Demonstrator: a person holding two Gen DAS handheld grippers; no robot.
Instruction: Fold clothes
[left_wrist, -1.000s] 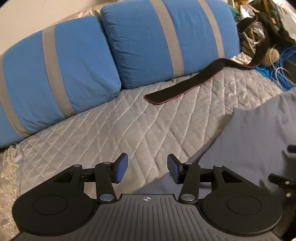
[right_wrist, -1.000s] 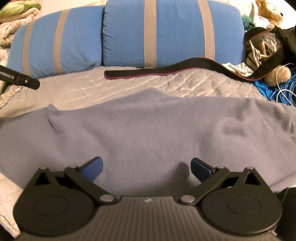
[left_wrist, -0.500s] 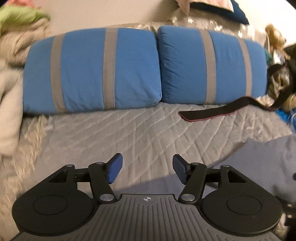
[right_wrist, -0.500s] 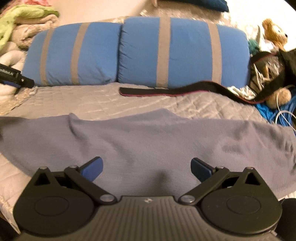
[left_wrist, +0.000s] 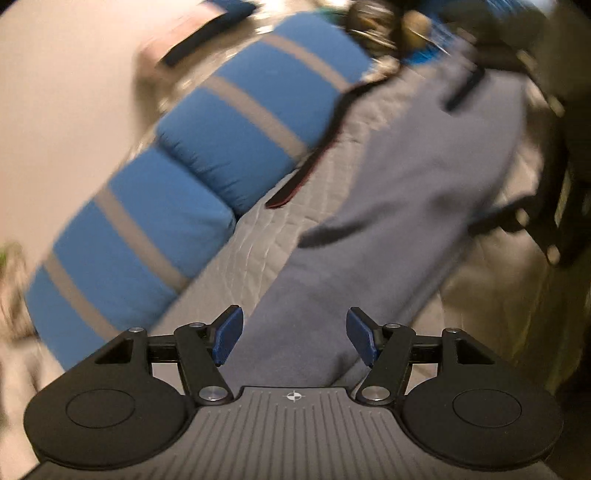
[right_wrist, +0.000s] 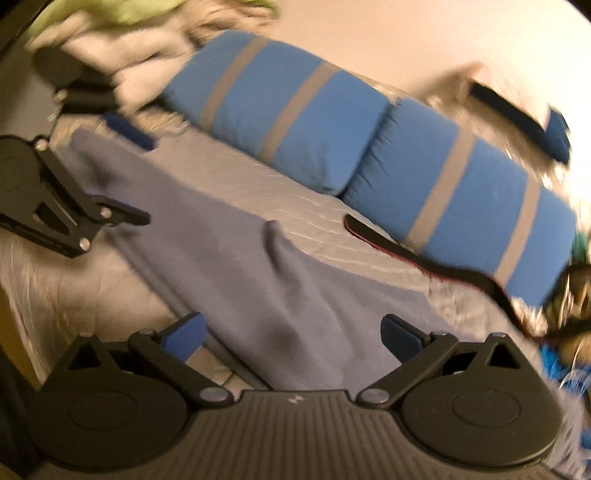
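Grey garment (left_wrist: 399, 206) spread on quilt (right_wrist: 258, 192), beneath both tools: left tool (left_wrist: 293, 338), right tool (right_wrist: 291, 334), both spread, empty.

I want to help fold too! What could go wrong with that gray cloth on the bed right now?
1. Both views are tilted and blurred, so a grab may miss the gray cloth; the left gripper and right gripper are open, holding nothing.
2. The black strap lies near the cloth's far edge and might get caught in a fold.
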